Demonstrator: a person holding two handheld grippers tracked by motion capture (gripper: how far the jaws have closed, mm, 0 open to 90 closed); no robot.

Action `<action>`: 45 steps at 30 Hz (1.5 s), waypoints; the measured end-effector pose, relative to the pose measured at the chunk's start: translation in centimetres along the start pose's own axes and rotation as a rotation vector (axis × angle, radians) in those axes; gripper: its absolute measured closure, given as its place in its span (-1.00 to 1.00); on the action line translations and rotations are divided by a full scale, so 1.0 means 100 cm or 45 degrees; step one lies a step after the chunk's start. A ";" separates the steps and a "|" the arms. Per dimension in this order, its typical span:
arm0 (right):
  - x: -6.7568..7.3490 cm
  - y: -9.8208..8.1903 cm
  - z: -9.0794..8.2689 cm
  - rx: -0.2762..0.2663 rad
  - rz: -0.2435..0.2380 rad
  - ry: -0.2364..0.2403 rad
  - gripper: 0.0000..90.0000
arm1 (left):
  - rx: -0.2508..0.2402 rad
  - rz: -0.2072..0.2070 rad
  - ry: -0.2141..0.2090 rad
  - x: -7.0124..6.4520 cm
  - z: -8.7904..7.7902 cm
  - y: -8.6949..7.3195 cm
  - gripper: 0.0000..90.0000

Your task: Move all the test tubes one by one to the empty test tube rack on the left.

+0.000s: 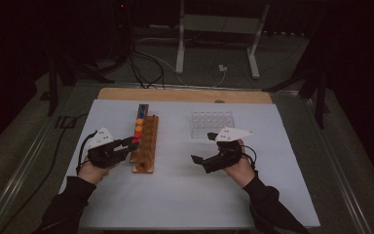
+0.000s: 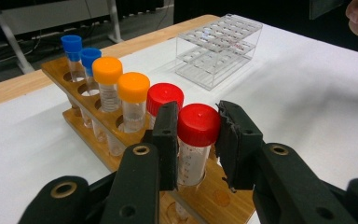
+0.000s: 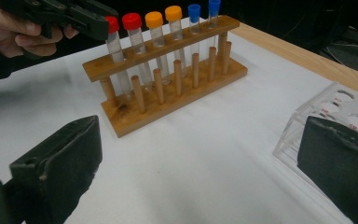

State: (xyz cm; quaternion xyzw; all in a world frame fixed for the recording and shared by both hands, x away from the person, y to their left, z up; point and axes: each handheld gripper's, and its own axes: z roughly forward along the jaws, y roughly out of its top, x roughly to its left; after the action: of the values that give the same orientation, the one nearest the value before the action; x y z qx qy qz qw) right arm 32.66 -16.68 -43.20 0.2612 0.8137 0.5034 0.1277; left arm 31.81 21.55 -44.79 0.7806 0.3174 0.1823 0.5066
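A wooden rack (image 1: 145, 146) holds a row of capped tubes: two red, two orange, two blue. My left gripper (image 2: 196, 140) is shut on the nearest red-capped tube (image 2: 199, 122), with a pad against each side of its cap while the tube stands in the end hole. The right gripper view shows the same grip, the left gripper (image 3: 93, 23) at the end red cap (image 3: 112, 24). My right gripper (image 1: 203, 147) hovers open over the white mat, right of the rack, nothing between its jaws. An empty clear plastic rack (image 1: 213, 123) stands behind it.
The wooden rack (image 3: 168, 100) has a second, empty row of holes on its right side in the high view. The clear rack (image 3: 349, 107) sits close to my right gripper's outer jaw. A white mat (image 1: 185, 195) covers the wooden table, with bare room in front.
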 end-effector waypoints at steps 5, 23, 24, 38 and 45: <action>0.000 0.000 -0.001 -0.002 0.005 0.002 -1.00 | -0.025 -0.007 -0.046 -0.001 -0.004 0.002 0.33; 0.000 -0.001 -0.002 -0.008 0.001 -0.003 -1.00 | 0.043 -0.022 -0.180 -0.014 -0.031 -0.004 -0.98; 0.000 -0.001 -0.002 -0.008 0.000 -0.004 -1.00 | 0.041 -0.018 -0.196 -0.015 -0.032 -0.006 -0.99; -0.001 -0.004 -0.002 -0.006 -0.008 -0.009 -1.00 | 0.135 0.024 -0.222 -0.025 -0.017 -0.049 -0.99; -0.001 -0.005 -0.001 0.001 -0.012 -0.008 -1.00 | 0.159 0.008 -0.214 -0.027 -0.014 -0.064 -0.99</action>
State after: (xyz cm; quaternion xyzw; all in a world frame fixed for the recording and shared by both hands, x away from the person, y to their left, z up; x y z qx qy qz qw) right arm 32.52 -16.95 -43.60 0.2590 0.8146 0.5017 0.1327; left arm 27.02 22.46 -49.87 0.8242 0.2821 0.0977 0.4812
